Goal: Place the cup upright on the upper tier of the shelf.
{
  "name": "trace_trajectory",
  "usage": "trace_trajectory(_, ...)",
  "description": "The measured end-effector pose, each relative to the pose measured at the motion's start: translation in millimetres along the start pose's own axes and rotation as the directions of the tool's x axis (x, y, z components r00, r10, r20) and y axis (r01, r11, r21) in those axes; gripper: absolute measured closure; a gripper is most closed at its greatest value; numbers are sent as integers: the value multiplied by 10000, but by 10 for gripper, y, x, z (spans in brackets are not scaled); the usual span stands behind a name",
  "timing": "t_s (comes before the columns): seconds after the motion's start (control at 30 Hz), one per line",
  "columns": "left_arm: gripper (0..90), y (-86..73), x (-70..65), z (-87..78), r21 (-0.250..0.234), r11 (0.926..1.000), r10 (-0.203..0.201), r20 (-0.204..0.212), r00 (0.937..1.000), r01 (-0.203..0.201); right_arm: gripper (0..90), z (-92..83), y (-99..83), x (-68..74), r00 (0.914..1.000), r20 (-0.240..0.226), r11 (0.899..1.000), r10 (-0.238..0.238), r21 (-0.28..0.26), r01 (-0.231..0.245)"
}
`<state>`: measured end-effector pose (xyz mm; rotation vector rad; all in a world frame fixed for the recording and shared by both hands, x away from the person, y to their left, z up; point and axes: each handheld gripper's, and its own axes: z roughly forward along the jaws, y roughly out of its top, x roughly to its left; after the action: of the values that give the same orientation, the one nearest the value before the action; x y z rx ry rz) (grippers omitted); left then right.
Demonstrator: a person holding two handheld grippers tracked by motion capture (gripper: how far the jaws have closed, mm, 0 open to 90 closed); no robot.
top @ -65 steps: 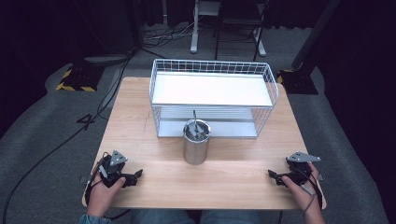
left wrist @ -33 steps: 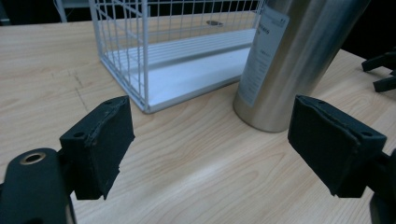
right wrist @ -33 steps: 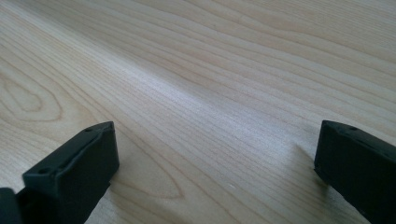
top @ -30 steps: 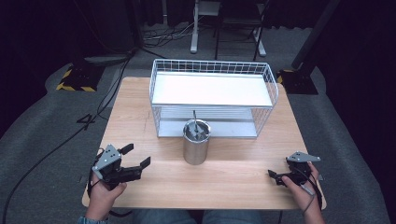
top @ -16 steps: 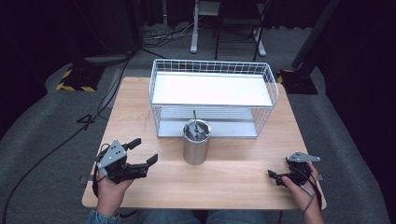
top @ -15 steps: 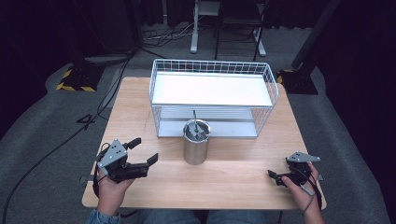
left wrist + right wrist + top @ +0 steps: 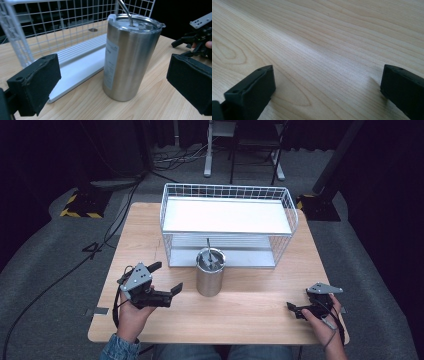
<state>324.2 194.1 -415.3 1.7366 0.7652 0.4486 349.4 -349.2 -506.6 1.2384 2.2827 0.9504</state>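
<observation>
Standing upright before the wire basket, a steel tumbler holds a straw.

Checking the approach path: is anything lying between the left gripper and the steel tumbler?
No. In the high view only bare table separates the open left gripper from the steel tumbler; the left gripper view agrees.

In the left gripper view, the straw in the steel tumbler is cut off by the top edge. The wire basket is cropped at the top and left. In the high view, the tumbler's contents cannot be made out.
</observation>
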Motion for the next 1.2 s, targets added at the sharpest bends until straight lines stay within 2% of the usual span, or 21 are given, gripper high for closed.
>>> trace_trajectory(0.2,0,68,-23,117,-51,9998,206,347,9992,-204,0,0,0,0,10000,2,10000,0,0,0)
trace_trajectory(0.43,0,110,-32,291,-16,9998,196,681,9975,-196,0,0,0,0,10000,2,10000,0,2,0)
trace_trajectory(0.77,0,106,8,569,71,9999,99,1114,9937,-107,0,0,-1,10,10000,39,10000,23,0,-23)
trace_trajectory(1.0,0,117,-28,716,213,9995,180,1474,9889,-213,0,0,-1,9,10000,37,10000,26,1,-26)
trace_trajectory(1.2,0,96,-46,843,383,9990,157,1614,9868,-221,0,0,-1,9,10000,38,10000,23,1,-23)
